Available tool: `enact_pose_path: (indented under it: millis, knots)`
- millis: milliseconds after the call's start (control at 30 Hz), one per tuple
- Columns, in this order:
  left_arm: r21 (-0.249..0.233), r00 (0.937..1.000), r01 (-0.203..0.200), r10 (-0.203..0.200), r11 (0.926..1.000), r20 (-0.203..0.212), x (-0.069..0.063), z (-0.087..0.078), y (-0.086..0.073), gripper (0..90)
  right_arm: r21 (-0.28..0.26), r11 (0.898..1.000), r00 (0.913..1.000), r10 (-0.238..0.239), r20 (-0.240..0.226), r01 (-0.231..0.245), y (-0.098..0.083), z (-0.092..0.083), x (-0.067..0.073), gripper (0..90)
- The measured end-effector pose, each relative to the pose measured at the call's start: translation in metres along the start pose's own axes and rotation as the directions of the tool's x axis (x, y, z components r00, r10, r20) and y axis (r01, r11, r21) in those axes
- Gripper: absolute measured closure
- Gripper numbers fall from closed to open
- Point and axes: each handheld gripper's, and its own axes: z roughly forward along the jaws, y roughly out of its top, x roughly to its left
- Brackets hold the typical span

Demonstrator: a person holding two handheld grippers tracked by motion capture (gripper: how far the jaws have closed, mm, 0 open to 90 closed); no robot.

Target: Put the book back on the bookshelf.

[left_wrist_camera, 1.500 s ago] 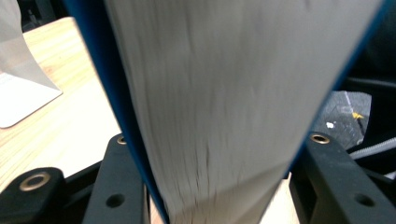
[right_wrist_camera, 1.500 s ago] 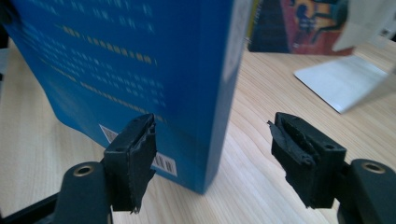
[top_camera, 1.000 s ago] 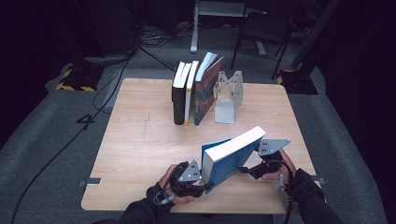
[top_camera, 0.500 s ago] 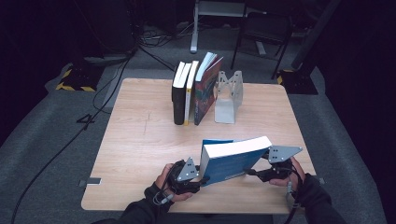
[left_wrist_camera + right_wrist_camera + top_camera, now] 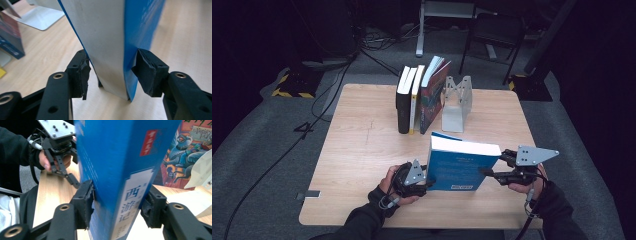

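A thick blue book (image 5: 459, 167) stands upright on its edge near the table's front, held between both grippers. My left gripper (image 5: 428, 179) grips its left end. In the left gripper view the pads of this gripper (image 5: 111, 70) touch both covers on either side of the white page edge (image 5: 107, 45); the jaws have just been opening with the book between them. My right gripper (image 5: 494, 166) holds the right end. In the right gripper view its jaws (image 5: 120, 202) have just been closing and now press on the spine (image 5: 120, 157). The left gripper (image 5: 71, 178) shows beyond.
Three books (image 5: 419, 97) stand in a row at the back of the wooden table (image 5: 362, 150), against a grey metal bookend (image 5: 457, 102). An illustrated cover (image 5: 185, 152) is close behind the blue book. Cables and chair legs lie on the floor beyond the table.
The blue book has gone from leaning tilted to standing upright. My right gripper has risen and its jaws have closed onto the book's right end. The left gripper has barely moved.
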Motion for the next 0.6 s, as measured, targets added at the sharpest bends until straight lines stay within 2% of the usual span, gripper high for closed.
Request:
enact_pose_path:
  millis: [33, 100, 167, 233, 367, 467, 567, 600]
  knots:
    - [0.001, 0.9999, 0.001, -0.001, 1.0000, -0.015, 0.003, 0.001, 0.001, 45.1, 0.000, 1.000, 1.0000, 0.000, 0.000, 0.000, 0.000, 0.000, 0.000, 52.1]
    - [-0.004, 0.9996, 0.022, -0.022, 0.9998, -0.018, 0.009, 0.004, 0.002, 44.1, -0.002, 1.000, 0.9999, -0.004, -0.017, 0.004, 0.002, -0.002, 0.002, 55.6]
    - [-0.007, 0.9997, 0.014, -0.014, 0.9999, -0.020, 0.013, 0.007, 0.003, 47.3, 0.004, 1.000, 0.9997, -0.015, -0.017, 0.015, 0.005, -0.002, 0.006, 56.8]
    - [-0.014, 0.9996, 0.018, -0.018, 0.9998, -0.023, 0.014, 0.011, 0.005, 46.5, 0.014, 1.000, 0.9996, -0.025, -0.015, 0.025, 0.010, 0.000, 0.010, 57.1]
    - [-0.023, 0.9997, 0.019, -0.020, 0.9995, -0.013, 0.017, 0.018, 0.007, 42.3, 0.038, 0.999, 0.9992, -0.032, 0.025, 0.031, 0.024, 0.005, 0.017, 54.9]
    - [-0.022, 0.9998, 0.012, -0.013, 0.9997, -0.018, 0.016, 0.019, 0.008, 42.1, 0.036, 0.999, 0.9992, -0.008, 0.040, 0.006, 0.033, 0.009, 0.019, 51.3]
    - [-0.020, 0.9997, 0.013, -0.014, 0.9997, -0.020, 0.017, 0.019, 0.008, 41.0, 0.046, 0.999, 0.9975, 0.007, 0.071, -0.011, 0.046, 0.016, 0.021, 52.2]
    - [-0.011, 0.9994, 0.005, -0.005, 0.9999, -0.036, 0.016, 0.019, 0.009, 39.2, 0.048, 0.999, 0.9974, 0.016, 0.071, -0.019, 0.048, 0.018, 0.021, 53.6]
